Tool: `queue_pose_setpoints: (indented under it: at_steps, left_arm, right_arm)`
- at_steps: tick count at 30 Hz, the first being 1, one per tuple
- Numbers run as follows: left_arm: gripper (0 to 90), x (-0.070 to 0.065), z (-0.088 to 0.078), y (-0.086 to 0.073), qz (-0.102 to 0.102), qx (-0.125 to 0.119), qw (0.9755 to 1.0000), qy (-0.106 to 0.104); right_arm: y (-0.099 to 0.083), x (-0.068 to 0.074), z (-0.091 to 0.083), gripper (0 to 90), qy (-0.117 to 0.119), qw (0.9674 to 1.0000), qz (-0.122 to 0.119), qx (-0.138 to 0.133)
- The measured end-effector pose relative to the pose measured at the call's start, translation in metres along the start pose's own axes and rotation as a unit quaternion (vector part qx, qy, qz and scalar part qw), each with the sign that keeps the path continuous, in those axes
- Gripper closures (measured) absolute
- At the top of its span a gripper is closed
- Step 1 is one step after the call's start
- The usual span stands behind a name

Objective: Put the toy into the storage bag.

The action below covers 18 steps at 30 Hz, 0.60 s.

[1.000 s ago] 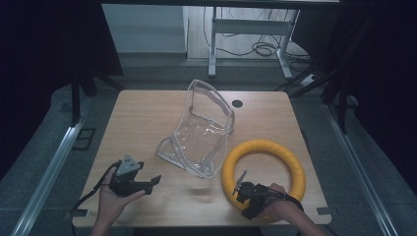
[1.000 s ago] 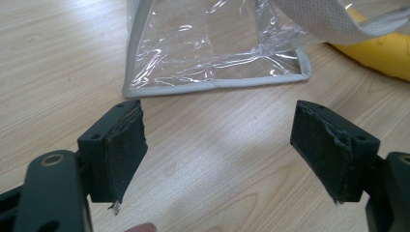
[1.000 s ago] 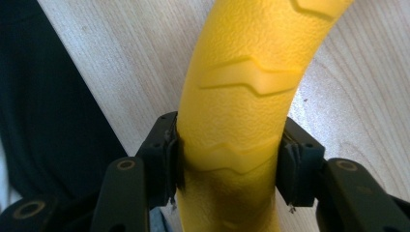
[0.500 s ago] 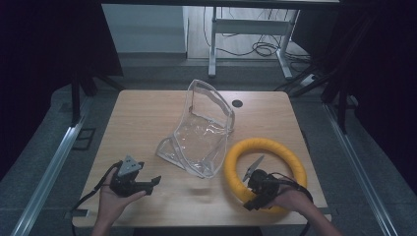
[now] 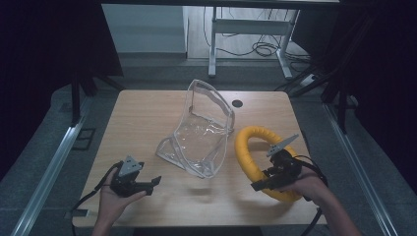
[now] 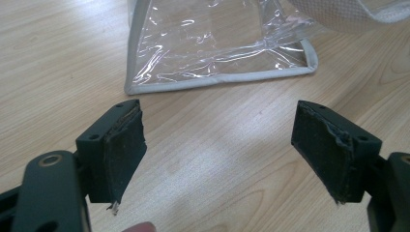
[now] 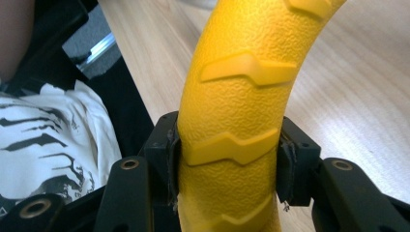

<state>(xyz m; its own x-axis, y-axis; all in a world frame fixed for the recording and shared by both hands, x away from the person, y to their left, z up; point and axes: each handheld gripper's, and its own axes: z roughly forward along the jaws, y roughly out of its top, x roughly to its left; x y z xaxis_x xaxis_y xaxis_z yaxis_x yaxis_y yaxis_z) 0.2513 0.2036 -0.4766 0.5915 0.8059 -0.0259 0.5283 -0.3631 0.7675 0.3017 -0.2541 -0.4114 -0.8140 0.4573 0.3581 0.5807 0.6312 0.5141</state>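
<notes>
At the near right of the worktop (image 5: 147, 118), the right hand-held gripper (image 5: 269, 181) was clamped on the yellow ring (image 5: 248, 147), its jaws pressing the textured tube from both sides. In the right gripper view the ring (image 7: 241, 92) rose between the two black pads (image 7: 167, 154), its raised chevron ridges facing the camera, and the pads met its surface with no gap. The ring stood tilted, its near part in the grip, its far part curving over toward the clear plastic bag (image 5: 201, 132), which sat just beside it near the middle of the worktop, its mouth gaping and its grey-trimmed edges standing up.

At the near left, the left hand-held gripper (image 5: 142, 184) rested in the person's left hand (image 5: 110, 199), well apart from the bag. Its jaws stood spread wide with nothing between them; in the left gripper view bare wood lay between the pads (image 6: 121, 150), with the bag's (image 6: 217, 43) grey-bound edge beyond.
</notes>
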Motion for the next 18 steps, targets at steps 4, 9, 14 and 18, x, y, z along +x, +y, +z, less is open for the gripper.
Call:
queue_pose_setpoints:
  at_steps: [4, 9, 14, 18]
  left_arm:
    - [19.2, 0.000, -0.001, 0.000, 0.000, -0.001, 1.0000, 0.000]
    - [19.1, 0.002, -0.005, 0.000, -0.009, -0.016, 0.9997, 0.013]
    - [19.3, 0.005, -0.012, 0.001, -0.017, -0.036, 0.9990, 0.018]
    - [19.4, 0.005, -0.013, 0.001, -0.019, -0.039, 0.9989, 0.016]
  right_arm:
    - [0.000, -0.004, -0.009, 50.7, -0.006, 0.9995, 0.006, -0.031]
    - [-0.003, -0.010, -0.019, 50.7, -0.004, 0.9981, 0.012, -0.060]
    - [-0.005, -0.017, -0.034, 50.7, -0.002, 0.9953, 0.022, -0.094]
    - [-0.007, -0.022, -0.042, 50.8, -0.007, 0.9932, 0.024, -0.113]
